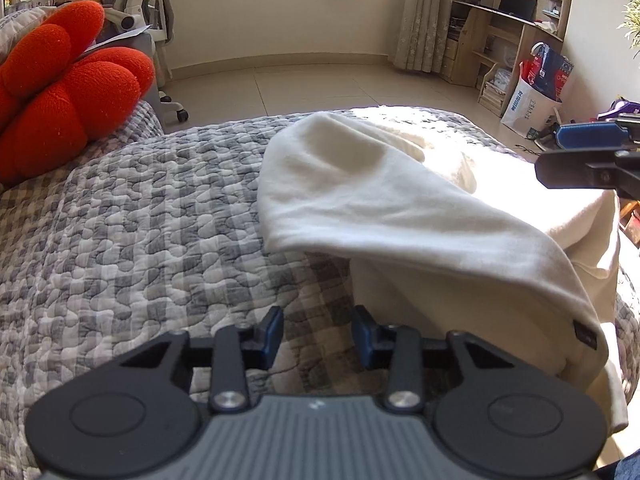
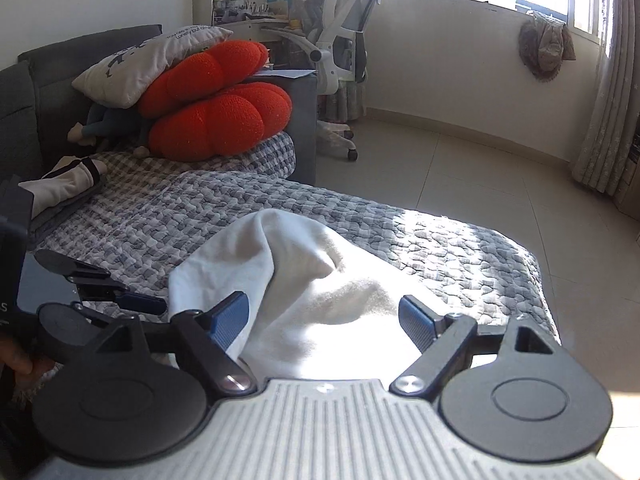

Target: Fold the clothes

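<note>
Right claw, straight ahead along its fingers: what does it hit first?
Most likely the crumpled white cotton garment lying between the right claw's open fingers, on the grey checked quilt; depth is unclear.

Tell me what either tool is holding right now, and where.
Nothing. The left tool has only quilt in its gap; the right tool is open over the white garment.

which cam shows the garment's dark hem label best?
Left wrist view. The small dark label sits in plain sight on the near hem of the white garment, right of the left gripper. The right wrist view shows the garment bunched between the right gripper's open fingers, with no label visible.
</note>
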The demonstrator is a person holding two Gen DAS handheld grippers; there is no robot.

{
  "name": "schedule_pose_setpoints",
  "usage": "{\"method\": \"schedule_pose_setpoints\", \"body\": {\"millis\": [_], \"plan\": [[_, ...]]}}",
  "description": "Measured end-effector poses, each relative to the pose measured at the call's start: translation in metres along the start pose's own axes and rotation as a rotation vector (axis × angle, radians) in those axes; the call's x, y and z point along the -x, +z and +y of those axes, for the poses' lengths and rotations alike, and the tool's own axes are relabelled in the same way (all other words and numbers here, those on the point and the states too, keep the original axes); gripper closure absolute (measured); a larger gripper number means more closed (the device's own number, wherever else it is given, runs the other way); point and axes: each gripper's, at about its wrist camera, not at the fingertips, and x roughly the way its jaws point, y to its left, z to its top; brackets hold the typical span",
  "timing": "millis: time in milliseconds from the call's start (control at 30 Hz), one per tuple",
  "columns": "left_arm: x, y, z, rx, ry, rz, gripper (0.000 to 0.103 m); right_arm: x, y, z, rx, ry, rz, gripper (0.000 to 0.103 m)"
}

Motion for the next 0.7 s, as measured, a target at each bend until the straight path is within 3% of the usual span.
{"method": "schedule_pose_setpoints", "body": {"millis": [67,233,300,333,367,400,433,500,567,667,700], "plan": [[0.002,0.002,0.004,0.019,-0.015,-0.012,0.1,0.0,-0.005,0.006,0.026,0.107,0.031,0.018],[0.008,0.009,0.02,0.081,-0.013,-0.032,0.1,-0.007,-0.014,0.04,0.162,0.187,0.093,0.018],[0.009,0.01,0.026,0.103,0.001,-0.031,0.1,-0.015,-0.02,0.053,0.219,0.163,0.127,0.018],[0.01,0.01,0.029,0.108,0.021,-0.027,0.1,-0.021,-0.023,0.06,0.253,0.12,0.148,0.02],[0.01,0.01,0.03,0.105,0.044,-0.024,0.1,-0.025,-0.024,0.065,0.292,0.059,0.161,0.044],[0.011,0.009,0.032,0.106,0.063,-0.021,0.099,-0.022,-0.02,0.061,0.299,-0.019,0.139,0.084],[0.011,0.009,0.034,0.118,0.072,-0.016,0.094,-0.015,-0.015,0.053,0.292,-0.102,0.102,0.098],[0.012,0.009,0.038,0.143,0.078,-0.007,0.08,-0.001,-0.002,0.035,0.26,-0.243,0.022,0.097],[0.012,0.008,0.039,0.149,0.081,-0.008,0.041,0.017,0.01,0.013,0.193,-0.328,-0.067,0.097],[0.012,0.006,0.032,0.108,0.095,-0.013,0.038,0.038,0.015,-0.009,0.177,-0.483,-0.162,0.097],[0.012,0.005,0.03,0.091,0.095,-0.013,0.038,0.045,0.015,-0.014,0.173,-0.5,-0.191,0.097]]}}
